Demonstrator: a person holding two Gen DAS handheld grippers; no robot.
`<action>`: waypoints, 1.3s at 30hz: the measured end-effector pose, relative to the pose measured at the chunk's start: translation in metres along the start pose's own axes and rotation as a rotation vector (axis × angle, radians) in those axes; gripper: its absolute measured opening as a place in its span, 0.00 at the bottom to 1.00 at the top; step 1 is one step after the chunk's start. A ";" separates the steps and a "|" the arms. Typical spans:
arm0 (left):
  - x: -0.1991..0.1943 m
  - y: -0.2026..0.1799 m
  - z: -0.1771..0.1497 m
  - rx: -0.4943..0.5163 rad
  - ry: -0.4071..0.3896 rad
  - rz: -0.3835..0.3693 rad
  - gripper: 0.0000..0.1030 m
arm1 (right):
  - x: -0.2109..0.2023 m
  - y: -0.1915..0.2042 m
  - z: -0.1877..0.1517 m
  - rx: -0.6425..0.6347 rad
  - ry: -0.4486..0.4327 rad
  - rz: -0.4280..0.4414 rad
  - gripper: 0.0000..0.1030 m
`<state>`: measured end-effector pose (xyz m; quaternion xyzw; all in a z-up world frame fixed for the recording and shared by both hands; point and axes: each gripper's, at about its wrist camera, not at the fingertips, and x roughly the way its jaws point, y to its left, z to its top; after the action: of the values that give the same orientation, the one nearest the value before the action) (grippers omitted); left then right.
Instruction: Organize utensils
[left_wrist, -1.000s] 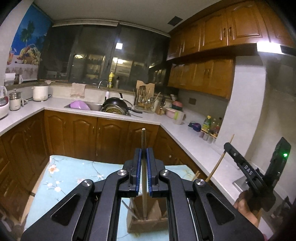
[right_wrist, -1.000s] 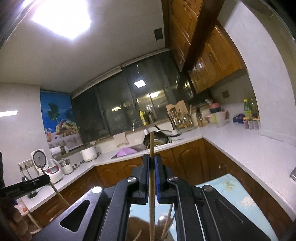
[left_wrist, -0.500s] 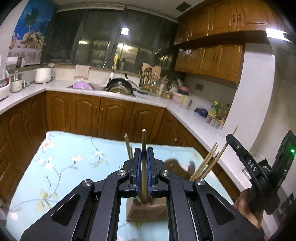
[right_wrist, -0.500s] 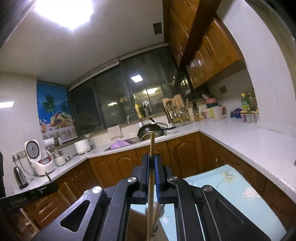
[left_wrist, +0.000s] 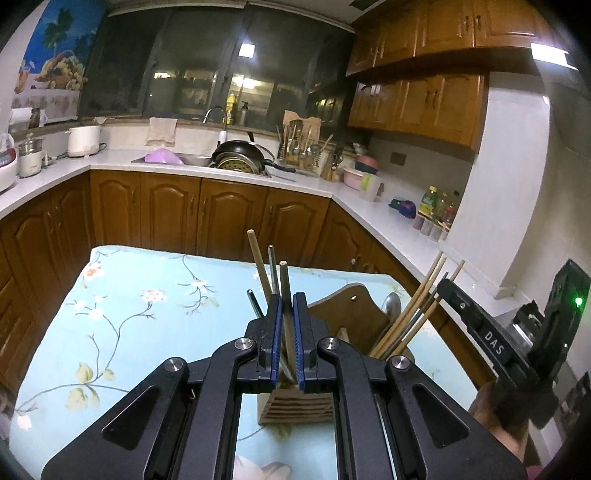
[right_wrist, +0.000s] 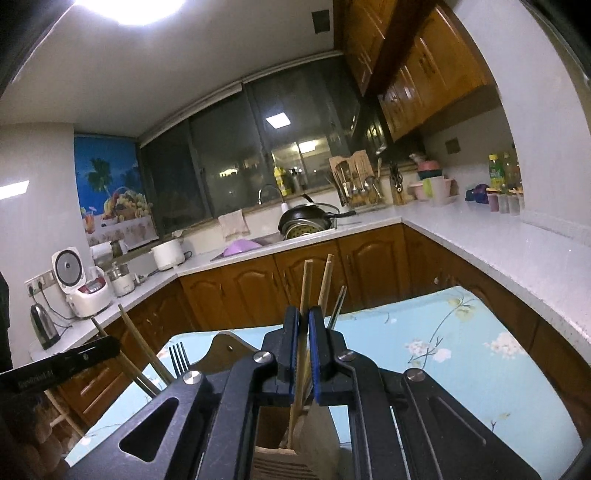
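Right gripper fingers clamp a bamboo chopstick standing in the wooden holder

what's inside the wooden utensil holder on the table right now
The wooden holder has chopsticks, a spoon and a fork sticking out; the grippers hide its inside and the utensils' lower ends.

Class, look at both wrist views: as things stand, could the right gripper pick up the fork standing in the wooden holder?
Probably not yet. The right gripper is shut on a chopstick, so its fingers are occupied; the fork stands apart, beside it in the wooden holder.

lower ends of both gripped chopsticks hidden behind the tongs, holder base partly covered
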<state>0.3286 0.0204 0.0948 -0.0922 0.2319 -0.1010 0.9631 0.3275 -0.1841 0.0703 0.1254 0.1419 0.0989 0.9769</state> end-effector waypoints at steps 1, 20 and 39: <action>0.000 -0.001 0.001 0.000 0.000 0.000 0.05 | 0.000 0.000 0.001 0.002 0.006 -0.001 0.05; -0.003 -0.002 0.006 -0.029 0.033 -0.019 0.20 | -0.010 -0.005 0.010 0.033 0.014 0.010 0.25; -0.071 0.007 -0.037 -0.062 0.004 0.045 0.66 | -0.094 -0.010 -0.017 0.084 -0.001 0.035 0.62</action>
<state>0.2508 0.0396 0.0911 -0.1167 0.2387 -0.0722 0.9614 0.2357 -0.2115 0.0752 0.1689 0.1433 0.1098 0.9690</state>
